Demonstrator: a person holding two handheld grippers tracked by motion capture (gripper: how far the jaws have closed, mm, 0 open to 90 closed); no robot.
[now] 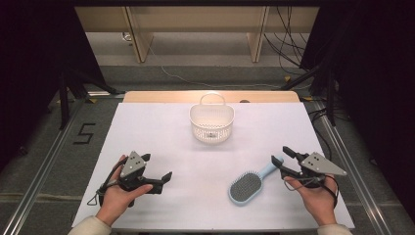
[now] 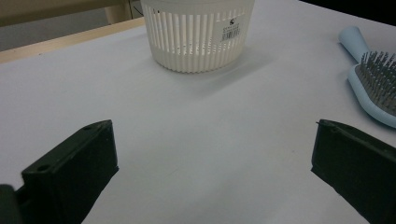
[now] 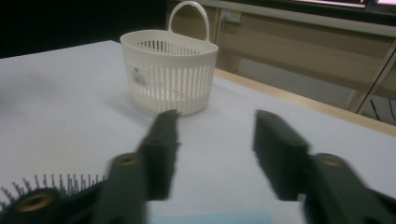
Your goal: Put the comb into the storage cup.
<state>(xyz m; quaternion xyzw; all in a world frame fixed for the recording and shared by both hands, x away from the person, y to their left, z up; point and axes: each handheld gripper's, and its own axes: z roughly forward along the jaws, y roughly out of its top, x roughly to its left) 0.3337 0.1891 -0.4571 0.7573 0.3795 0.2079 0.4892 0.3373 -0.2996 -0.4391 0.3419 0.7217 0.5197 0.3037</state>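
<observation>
The white bench point(image 1: 161, 142) is bright and evenly lit from above, while the room around it is very dark. The basket point(image 2: 198, 35) casts a soft, faint shadow. In the right gripper view, the 2 fingers point(image 3: 161, 154) look blurry, and the basket behind is sharper.

Each hand carries a black two-jaw tool. The left tool point(image 1: 159, 166), on the near left side of the white desk point(image 1: 161, 127), has a grey three-cornered plate on top with small dark screw holes, and a thin black cable loops from its rear beside the left hand point(image 1: 120, 193). The right tool point(image 1: 285, 159), on the desk's near right side, bears a longer grey plate of the same kind, with a dark cable looping by the right hand point(image 1: 315, 196). Up close the jaws are matte black, flat-faced blocks with round screw holes. Pale sleeve cuffs show at the desk's near edge.
</observation>
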